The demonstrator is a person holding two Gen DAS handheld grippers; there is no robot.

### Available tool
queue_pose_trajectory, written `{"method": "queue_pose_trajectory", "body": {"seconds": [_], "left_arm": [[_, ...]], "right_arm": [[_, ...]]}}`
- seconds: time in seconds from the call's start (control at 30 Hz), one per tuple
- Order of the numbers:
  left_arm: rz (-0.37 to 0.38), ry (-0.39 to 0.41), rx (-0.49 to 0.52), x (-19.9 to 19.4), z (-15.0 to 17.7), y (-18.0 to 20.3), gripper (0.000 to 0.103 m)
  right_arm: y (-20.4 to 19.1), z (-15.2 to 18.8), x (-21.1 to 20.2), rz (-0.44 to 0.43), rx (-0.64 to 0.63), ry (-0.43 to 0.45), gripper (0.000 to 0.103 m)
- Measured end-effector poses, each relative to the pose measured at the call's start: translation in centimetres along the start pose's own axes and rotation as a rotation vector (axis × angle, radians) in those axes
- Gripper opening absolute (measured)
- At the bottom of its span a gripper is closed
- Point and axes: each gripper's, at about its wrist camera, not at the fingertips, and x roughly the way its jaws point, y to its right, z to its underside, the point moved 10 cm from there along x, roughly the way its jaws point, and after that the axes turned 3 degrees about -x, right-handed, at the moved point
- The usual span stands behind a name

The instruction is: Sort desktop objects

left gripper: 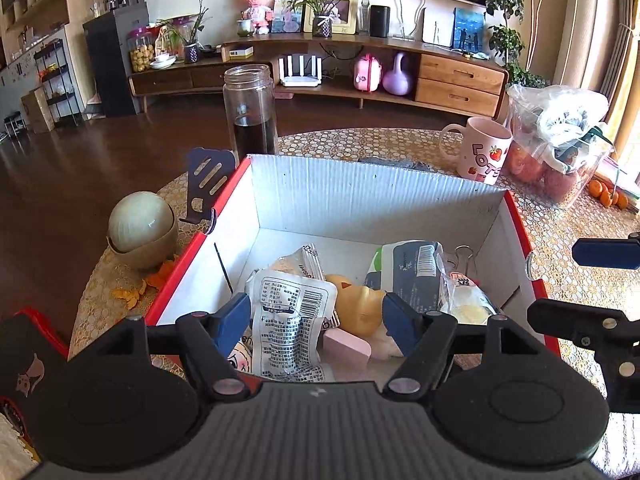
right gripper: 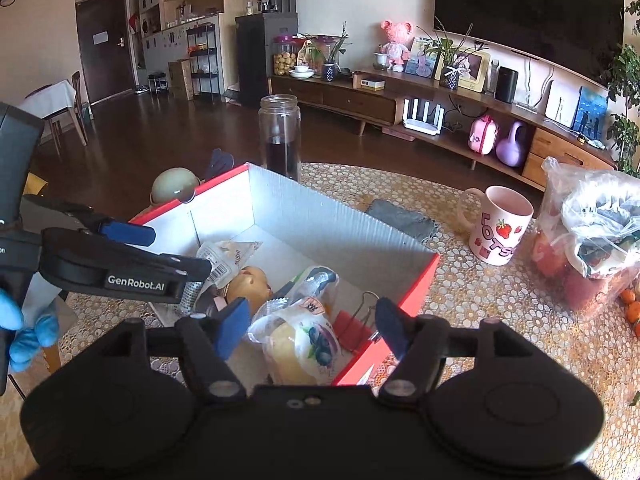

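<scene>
Both claws are tilting down over the red-edged box (left gripper: 400, 196) at the counter's (right gripper: 500, 300) near edge. The left claw (left gripper: 316, 320) and right claw (right gripper: 308, 326) are gaping, holding nothing. Snack packets (left gripper: 288, 312) are lying inside, their lower parts hidden behind the claws.

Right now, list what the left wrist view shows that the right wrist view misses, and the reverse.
Only the left wrist view: the pink eraser block in the box and the slotted phone stand in full. Only the right wrist view: a blue-gloved hand and red binder clips. Both: the red box, glass jar, strawberry mug, and both grippers open.
</scene>
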Motion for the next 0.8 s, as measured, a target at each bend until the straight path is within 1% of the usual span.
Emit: {"method": "queue_pose_trajectory", "body": {"seconds": [0.07, 0.2, 0.3, 0.47, 0.5, 0.53, 0.57, 0.63, 0.77, 0.8], "left_arm": [[0.009, 0.011, 0.01, -0.8, 0.2, 0.2, 0.072], [0.033, 0.021, -0.007, -2.3, 0.6, 0.4, 0.072], [0.024, 0.046, 0.006, -3.4, 0.7, 0.6, 0.072], [0.031, 0.061, 0.013, -4.6, 1.1, 0.9, 0.072], [0.03, 0.063, 0.015, -4.8, 1.1, 0.9, 0.072], [0.029, 0.065, 0.016, -5.0, 1.2, 0.9, 0.072], [0.026, 0.066, 0.018, -5.2, 1.3, 0.9, 0.072], [0.02, 0.069, 0.023, -5.4, 1.4, 0.9, 0.078], [0.007, 0.078, 0.023, -5.9, 1.7, 0.6, 0.08], [0.009, 0.079, 0.018, -6.0, 1.7, 0.5, 0.084]], "right_arm": [[-0.2, 0.2, -0.5, -0.006, 0.0, 0.004, 0.069], [-1.0, 0.6, -1.2, -0.015, -0.004, 0.008, 0.071], [-1.6, 0.7, -1.7, -0.024, -0.001, 0.015, 0.072], [-2.4, 0.9, -2.8, -0.038, 0.008, 0.033, 0.075], [-2.6, 0.9, -3.0, -0.042, 0.011, 0.037, 0.077], [-2.7, 1.0, -3.3, -0.048, 0.015, 0.044, 0.084], [-2.9, 1.0, -3.6, -0.047, 0.018, 0.054, 0.087], [-3.2, 1.0, -4.1, -0.051, 0.02, 0.07, 0.087], [-3.8, 1.2, -5.0, -0.061, 0.026, 0.086, 0.091], [-3.9, 1.2, -5.2, -0.06, 0.027, 0.089, 0.091]]}}
